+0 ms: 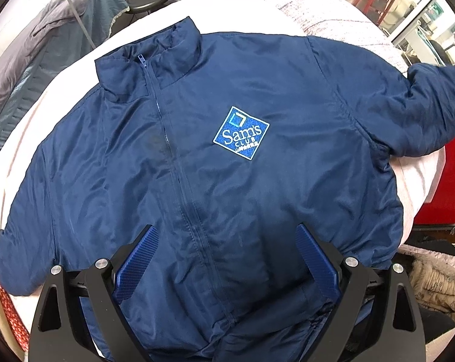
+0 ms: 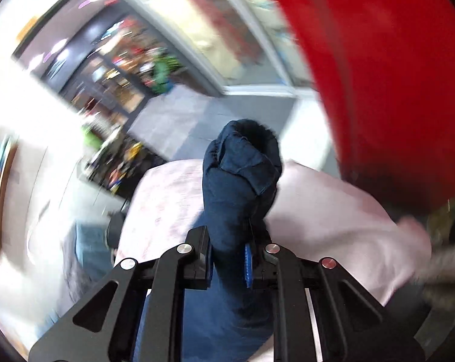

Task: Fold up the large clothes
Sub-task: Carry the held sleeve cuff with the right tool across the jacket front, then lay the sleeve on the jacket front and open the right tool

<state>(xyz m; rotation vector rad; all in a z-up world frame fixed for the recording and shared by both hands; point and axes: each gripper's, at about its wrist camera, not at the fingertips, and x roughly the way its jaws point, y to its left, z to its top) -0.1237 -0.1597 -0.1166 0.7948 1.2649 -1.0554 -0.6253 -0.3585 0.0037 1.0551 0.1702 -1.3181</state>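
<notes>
Jacket [image 1: 215,163] first: navy, zipped to the collar, it lies front up and spread flat across the pale pink cover [image 1: 76,69] that fills the middle of my left wrist view, with the Sam's Club patch [image 1: 241,132] a little right of center. My left gripper [image 1: 224,250] hangs over the hem at the bottom of that frame, its two blue pads wide apart with the zipper line running between them, and I cannot tell whether they touch the cloth. One sleeve [image 1: 25,241] lies stretched toward the lower left edge. The other sleeve [image 1: 423,105] rises off the cover at the right edge of the frame, blurred.

My right gripper [image 2: 230,259] has that second sleeve: in the right wrist view the jaws are pressed together on the bunched cuff [image 2: 242,178], which stands up out of them at frame center against a smeared background of red [image 2: 378,60] and shelving.

As I judge it, folding has only begun. The body is laid out and smoothed, and no fold is set down yet. This first sleeve has to come across the chest, then the lower-left sleeve, then the body doubled from the hem.
</notes>
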